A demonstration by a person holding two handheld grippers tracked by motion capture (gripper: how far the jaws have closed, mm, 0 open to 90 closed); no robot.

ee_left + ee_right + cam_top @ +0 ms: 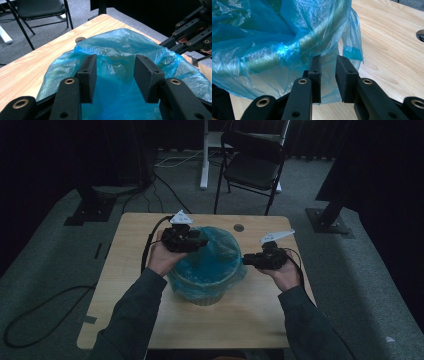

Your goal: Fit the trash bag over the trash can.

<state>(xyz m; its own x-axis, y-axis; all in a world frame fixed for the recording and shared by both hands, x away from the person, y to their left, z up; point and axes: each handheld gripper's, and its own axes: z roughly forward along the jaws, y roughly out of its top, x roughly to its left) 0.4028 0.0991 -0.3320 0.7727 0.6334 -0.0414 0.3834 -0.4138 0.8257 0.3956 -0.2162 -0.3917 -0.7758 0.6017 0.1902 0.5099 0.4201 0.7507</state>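
The left tool [115,75] has its two jaws wide apart and holds nothing; it hangs over the open mouth of the blue plastic bag [120,45], and the film shows between the jaws but does not touch the pads. In the high view this left tool [186,240] stands over the far left part of the bag's rim. The right tool [328,75] has its jaws only a little apart, and a hanging flap of the bag lies in the gap; I cannot tell if the pads press on the film or only stand beside it. In the high view the right tool [252,260] is just at the right side of the bag [210,265]. The bag lines a round bin [202,296], which stands near the middle of the bench [130,285]. Most of the bin is hidden under the film; only its pale lower wall shows in front of the bag. The bottom of the bag is hard to make out, because the high view is dark and the folds cover it. The person's sleeves [135,320] come in from the near edge of the bench. To the left, to the right and in front of the bag the bench is bare wood, with open room. Behind the bag a small round hole [239,227] sits near the far edge, and farther behind the bag a black folding chair [252,167] stands on the floor.
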